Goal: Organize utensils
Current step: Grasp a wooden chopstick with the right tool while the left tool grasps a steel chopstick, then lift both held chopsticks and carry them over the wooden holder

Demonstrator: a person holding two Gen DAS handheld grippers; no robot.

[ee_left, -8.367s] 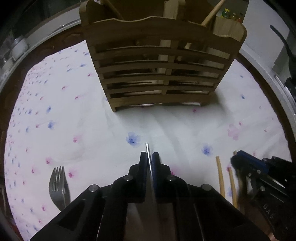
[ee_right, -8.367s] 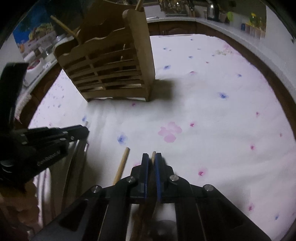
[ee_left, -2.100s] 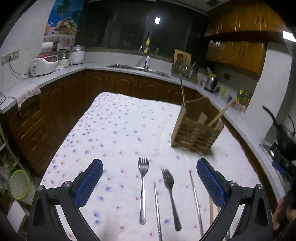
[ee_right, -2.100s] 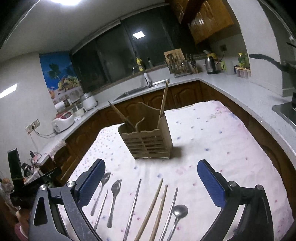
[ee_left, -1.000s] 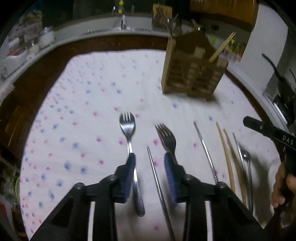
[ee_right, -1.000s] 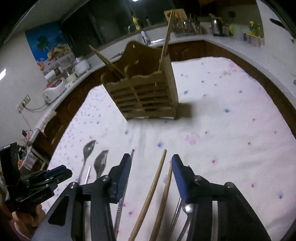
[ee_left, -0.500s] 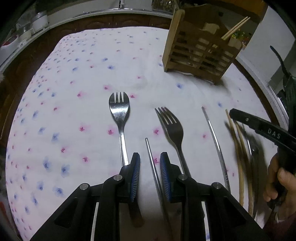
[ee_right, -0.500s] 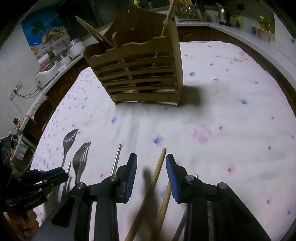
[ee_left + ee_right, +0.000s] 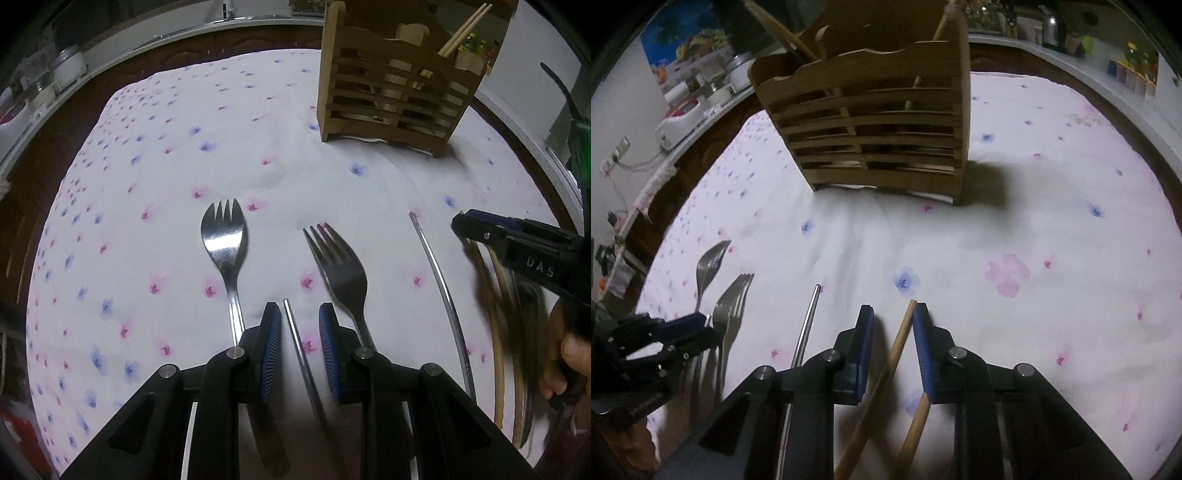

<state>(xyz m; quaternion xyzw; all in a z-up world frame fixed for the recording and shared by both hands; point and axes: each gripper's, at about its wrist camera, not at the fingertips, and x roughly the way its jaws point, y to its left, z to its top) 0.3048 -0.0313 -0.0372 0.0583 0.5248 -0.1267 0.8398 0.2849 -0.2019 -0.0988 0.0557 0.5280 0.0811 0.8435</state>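
In the left wrist view my left gripper (image 9: 300, 319) hangs low over the flowered tablecloth (image 9: 155, 155). A thin metal chopstick (image 9: 295, 336) lies between its blue pads without touching them. A spork (image 9: 223, 236) lies just to its left and a fork (image 9: 341, 266) to its right. In the right wrist view my right gripper (image 9: 892, 321) has its jaws closing around a wooden chopstick (image 9: 903, 332). The stick leans near the right-hand pad, with a gap to the left-hand pad. A second wooden chopstick (image 9: 916, 424) lies partly under that finger. The slatted wooden caddy (image 9: 879, 129) stands behind.
Another metal chopstick (image 9: 439, 280) and a wooden pair (image 9: 495, 332) lie right of the fork, under the other gripper (image 9: 480, 229) and a hand (image 9: 569, 354). The caddy (image 9: 399, 92) holds chopsticks. Kitchen counters ring the table; its dark edge runs at the left.
Both grippers have sunk towards the cloth and tipped downward. Their jaws have narrowed, the right one more, each now straddling one chopstick.
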